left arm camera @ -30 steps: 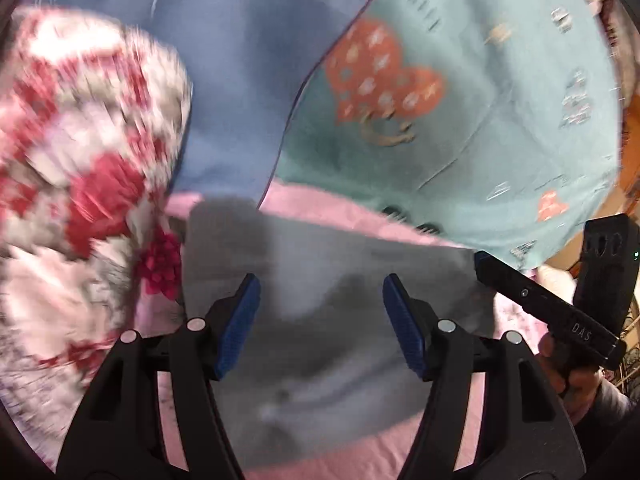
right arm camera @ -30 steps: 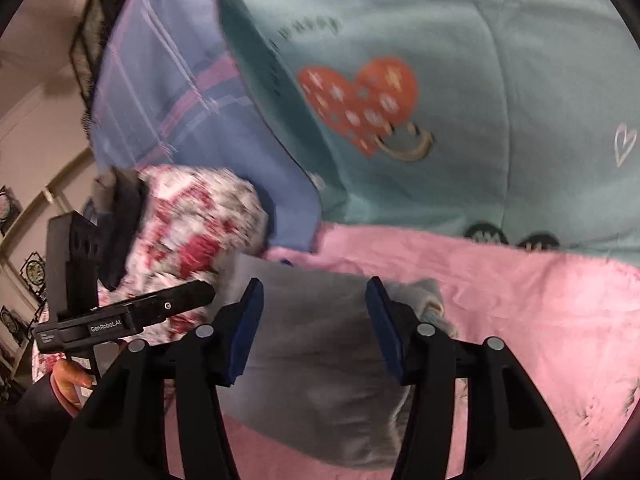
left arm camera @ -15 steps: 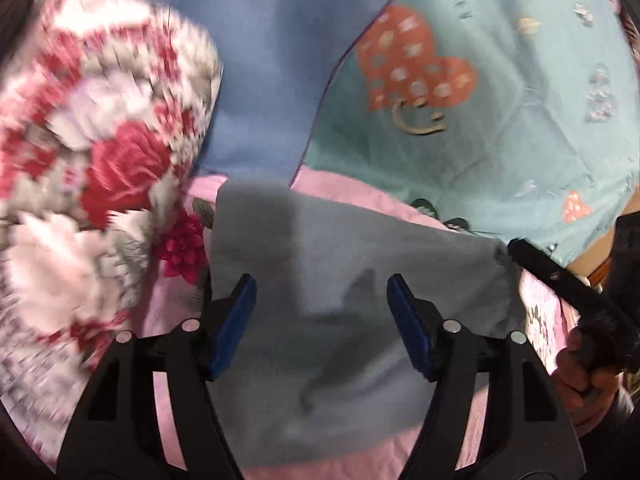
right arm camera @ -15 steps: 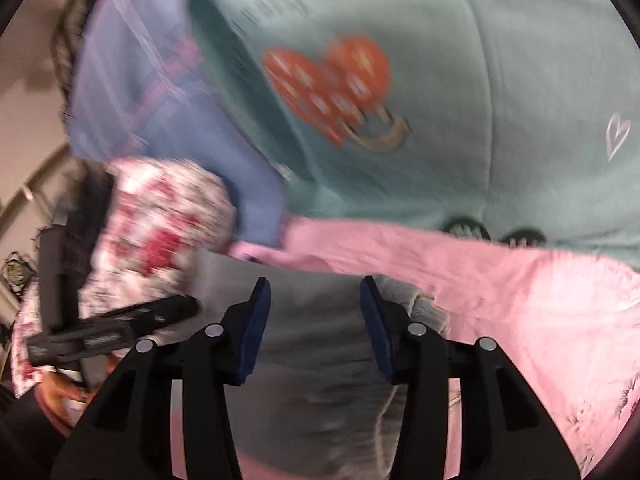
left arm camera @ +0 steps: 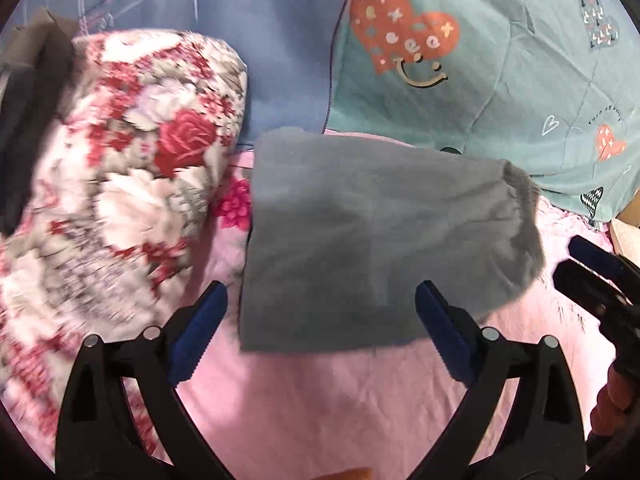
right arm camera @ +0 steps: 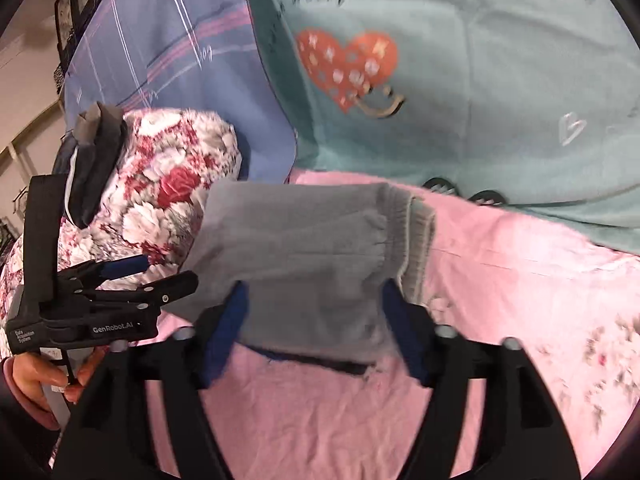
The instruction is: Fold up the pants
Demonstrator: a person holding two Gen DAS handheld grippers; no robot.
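Note:
The grey pants lie folded into a compact rectangle on the pink bedsheet, ribbed waistband at the right end. My left gripper is open and empty, hovering just in front of the fold's near edge. My right gripper is open and empty, its blue pads close over the near edge of the pants. The left gripper also shows at the left of the right wrist view, and the right gripper at the right edge of the left wrist view.
A red and white floral quilt is bunched just left of the pants, with a dark garment on top. A teal heart-print blanket and a blue plaid cover rise behind.
Both grippers have drawn back toward me, so the folded pants lie farther ahead and fully in view. The pants lie flatter. Both grippers stay open.

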